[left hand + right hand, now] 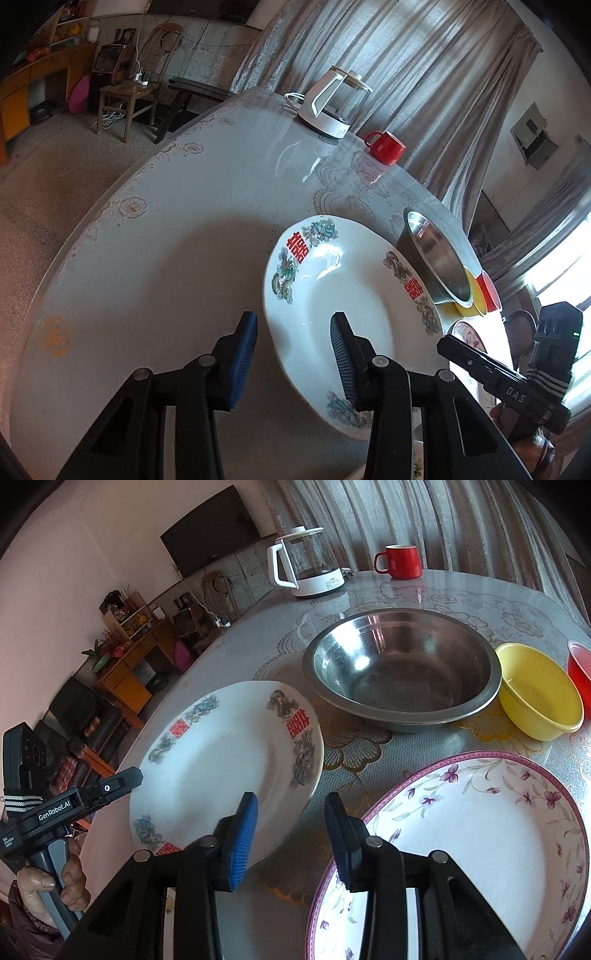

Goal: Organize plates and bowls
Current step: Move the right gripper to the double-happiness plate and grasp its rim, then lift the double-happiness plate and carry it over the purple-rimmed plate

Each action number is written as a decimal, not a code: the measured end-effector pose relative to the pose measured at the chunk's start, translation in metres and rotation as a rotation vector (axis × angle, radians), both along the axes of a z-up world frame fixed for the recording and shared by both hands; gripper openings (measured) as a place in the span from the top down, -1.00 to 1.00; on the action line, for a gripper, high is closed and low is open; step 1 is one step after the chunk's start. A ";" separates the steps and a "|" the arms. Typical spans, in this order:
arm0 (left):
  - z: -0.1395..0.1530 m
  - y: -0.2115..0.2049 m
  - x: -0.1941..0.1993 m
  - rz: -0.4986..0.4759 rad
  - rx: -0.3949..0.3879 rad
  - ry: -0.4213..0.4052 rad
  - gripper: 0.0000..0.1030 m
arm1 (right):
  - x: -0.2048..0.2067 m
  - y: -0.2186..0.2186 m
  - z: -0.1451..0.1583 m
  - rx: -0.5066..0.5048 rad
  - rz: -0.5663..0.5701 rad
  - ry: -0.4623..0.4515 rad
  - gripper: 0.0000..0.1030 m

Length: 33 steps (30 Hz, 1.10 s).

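Straddling the dragon plate [332, 295] rim, left gripper [293, 360] jaws apart, right gripper [291, 840] jaws empty.

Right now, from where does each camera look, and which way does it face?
Left wrist: on the left gripper, looking down across the dragon plate toward the kettle; the right gripper shows.
Right wrist: on the right gripper, between dragon plate and floral plate; left hand shows.
Shared: steel bowl, red mug.
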<state>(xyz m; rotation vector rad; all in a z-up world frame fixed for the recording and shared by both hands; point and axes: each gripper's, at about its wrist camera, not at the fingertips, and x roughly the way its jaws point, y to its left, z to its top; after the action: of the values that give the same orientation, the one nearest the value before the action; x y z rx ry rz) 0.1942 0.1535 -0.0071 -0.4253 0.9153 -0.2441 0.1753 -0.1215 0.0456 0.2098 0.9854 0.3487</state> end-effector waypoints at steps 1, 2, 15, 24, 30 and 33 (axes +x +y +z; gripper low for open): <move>-0.002 0.000 0.005 0.000 0.002 0.009 0.21 | 0.003 0.000 -0.002 0.003 0.000 0.007 0.27; -0.004 0.000 0.010 -0.012 -0.003 0.016 0.21 | 0.006 0.000 -0.003 0.006 0.000 0.013 0.27; -0.021 -0.005 0.033 -0.067 0.002 0.045 0.59 | 0.029 0.022 -0.020 -0.017 0.026 0.058 0.23; -0.020 -0.008 0.015 -0.106 0.020 0.021 0.58 | 0.029 0.024 -0.017 -0.057 0.055 0.061 0.23; -0.016 -0.013 0.017 -0.103 0.040 0.023 0.43 | 0.027 0.031 -0.018 -0.081 0.069 0.056 0.25; -0.016 -0.018 0.010 -0.147 0.061 0.014 0.50 | 0.027 0.025 -0.017 -0.068 0.056 0.045 0.33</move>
<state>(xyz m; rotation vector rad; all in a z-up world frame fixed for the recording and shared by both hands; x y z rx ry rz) 0.2042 0.1358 -0.0230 -0.3036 0.9665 -0.3467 0.2018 -0.0964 0.0284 0.1292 1.0472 0.3621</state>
